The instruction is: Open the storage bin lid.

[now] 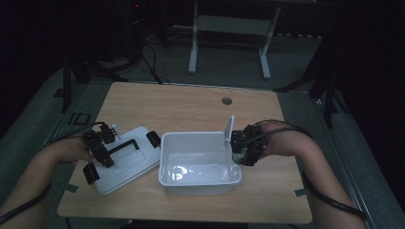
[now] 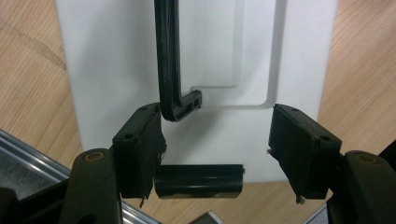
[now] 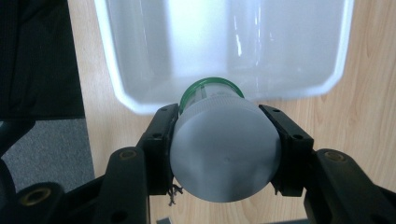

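Right hand-held gripper is clamped on a small cylindrical container, its two black jaws pressing on opposite sides of the round body. In the right gripper view the container lies along the jaws, its flat grey end toward the camera and its green-rimmed far end pointing at the near wall of the white bin. It looks like a light plastic pot, stiff enough to take the squeeze without denting, but smooth and round, so I judge it apt to slip or roll between the pads if the grip loosens. The hold across the widest part of the body, as it is now, seems the safest place; the rim end would offer less surface.

From the high view the right hand-held gripper sits at the right-hand wall of the bin, with the container just outside or at the rim rather than down inside; the green end is barely visible there. The bin stands open on the counter and appears empty.

Left hand-held gripper is released, its jaws standing apart over the white lid that lies flat on the counter beside the bin. The lid's black handle runs up between the jaws, with neither pad pressing on it. The lid looks thin, rigid and light, and the handle is the obvious place to take it.
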Demonstrator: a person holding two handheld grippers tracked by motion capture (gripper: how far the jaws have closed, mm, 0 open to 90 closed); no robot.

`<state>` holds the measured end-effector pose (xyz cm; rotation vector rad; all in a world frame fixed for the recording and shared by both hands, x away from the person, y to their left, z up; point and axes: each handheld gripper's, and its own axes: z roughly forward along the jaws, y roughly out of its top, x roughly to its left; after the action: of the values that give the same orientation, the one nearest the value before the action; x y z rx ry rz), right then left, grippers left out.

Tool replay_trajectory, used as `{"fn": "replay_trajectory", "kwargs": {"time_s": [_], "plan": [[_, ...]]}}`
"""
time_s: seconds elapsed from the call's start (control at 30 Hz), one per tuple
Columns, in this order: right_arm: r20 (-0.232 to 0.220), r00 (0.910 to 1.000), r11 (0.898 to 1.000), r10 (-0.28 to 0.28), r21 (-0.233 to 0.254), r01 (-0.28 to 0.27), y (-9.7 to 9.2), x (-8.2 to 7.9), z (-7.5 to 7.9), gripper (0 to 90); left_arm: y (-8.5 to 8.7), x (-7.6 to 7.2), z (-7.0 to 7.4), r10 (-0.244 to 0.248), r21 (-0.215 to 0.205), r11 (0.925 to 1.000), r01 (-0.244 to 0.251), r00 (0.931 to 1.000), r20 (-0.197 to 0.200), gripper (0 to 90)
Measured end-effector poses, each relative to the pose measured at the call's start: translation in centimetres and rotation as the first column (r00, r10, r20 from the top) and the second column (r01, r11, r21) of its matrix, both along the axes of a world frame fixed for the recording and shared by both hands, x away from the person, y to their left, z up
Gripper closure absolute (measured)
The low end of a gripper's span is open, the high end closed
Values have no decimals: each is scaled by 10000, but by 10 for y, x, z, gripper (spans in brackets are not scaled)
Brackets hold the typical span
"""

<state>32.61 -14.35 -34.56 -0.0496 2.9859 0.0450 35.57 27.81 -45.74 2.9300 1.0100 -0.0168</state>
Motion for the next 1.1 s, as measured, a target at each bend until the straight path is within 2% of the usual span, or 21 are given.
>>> {"fn": "replay_trajectory", "kwargs": {"time_s": [0.07,0.27,0.5,0.77,1.1], "plan": [[-91,10000,10000,33,-31,-33,5,0,-4,501,0,0,0,-32,-105,9999,31,10000,-29,345],[-366,9992,9997,159,-157,-165,17,1,-20,501,0,0,-1,-25,-54,10000,25,10000,-13,346],[-543,9983,9998,197,50,-195,25,2,-39,501,2,-1,1,36,-88,10000,-35,10000,56,345],[-756,9971,9998,108,-161,-121,31,5,-65,501,3,-1,-4,20,57,10000,-20,10000,-77,345],[-911,9958,9971,48,-756,-117,49,6,-89,501,3,-2,-5,80,-7,10000,-80,9999,-60,345]]}}
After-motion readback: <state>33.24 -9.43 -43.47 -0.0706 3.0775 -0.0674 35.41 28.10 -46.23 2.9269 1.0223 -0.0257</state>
